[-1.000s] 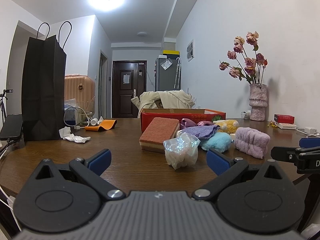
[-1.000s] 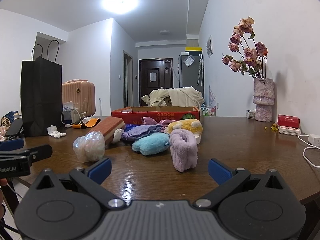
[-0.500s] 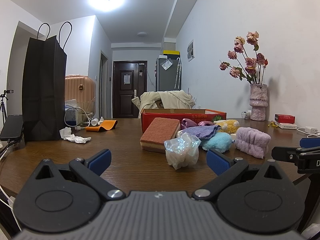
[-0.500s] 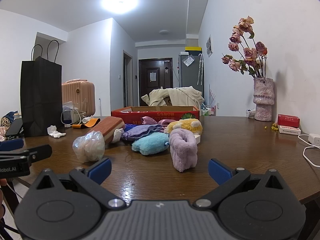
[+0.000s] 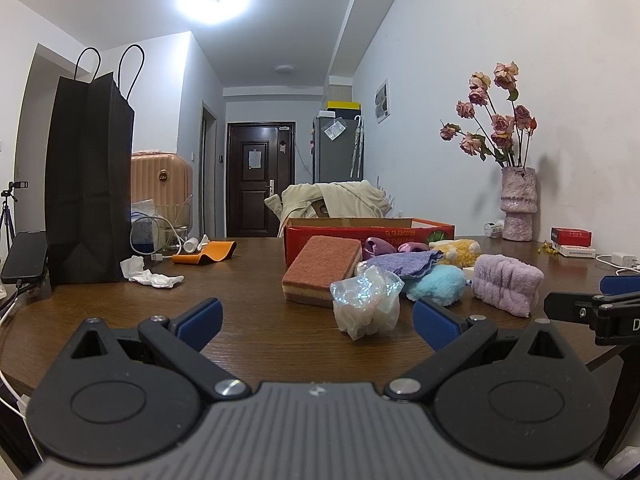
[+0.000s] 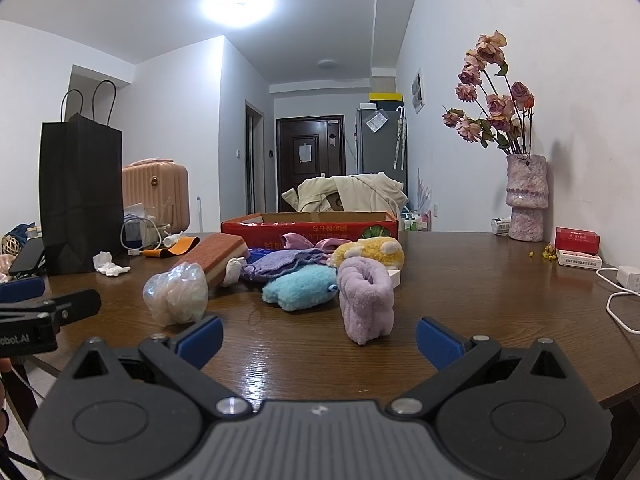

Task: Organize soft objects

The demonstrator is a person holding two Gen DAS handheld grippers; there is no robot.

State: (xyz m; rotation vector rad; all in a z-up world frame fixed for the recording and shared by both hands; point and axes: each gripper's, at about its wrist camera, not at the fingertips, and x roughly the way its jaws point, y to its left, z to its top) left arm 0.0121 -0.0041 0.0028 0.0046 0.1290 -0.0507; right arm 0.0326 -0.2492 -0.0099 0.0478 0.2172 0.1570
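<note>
both tools hang low at the near edge of the wooden table point(image 5: 248, 320), fingers spread wide and holding nothing — the left gripper point(image 5: 316, 320) faces a crinkled plastic bag point(image 5: 366, 306), the right gripper point(image 6: 320, 334) faces a rolled lilac towel point(image 6: 366, 300) standing just beyond it.

only the right view shows the white charger and cable point(image 6: 624, 292) at the far right, and a blue item tucked behind the purple cloth point(image 6: 280, 262). only the left view shows the tripod point(image 5: 8, 216) by the left wall.

the soft things sit bunched mid-table: sponge point(image 5: 322, 270), blue fluffy toy point(image 6: 300, 288), yellow plush point(image 6: 370, 250), pink satin pieces point(image 6: 298, 240). behind them stands the red cardboard box point(image 6: 310, 230); from this height i can't tell what is inside. the black paper bag point(image 5: 88, 180) stands at the left, its contents hidden.
</note>
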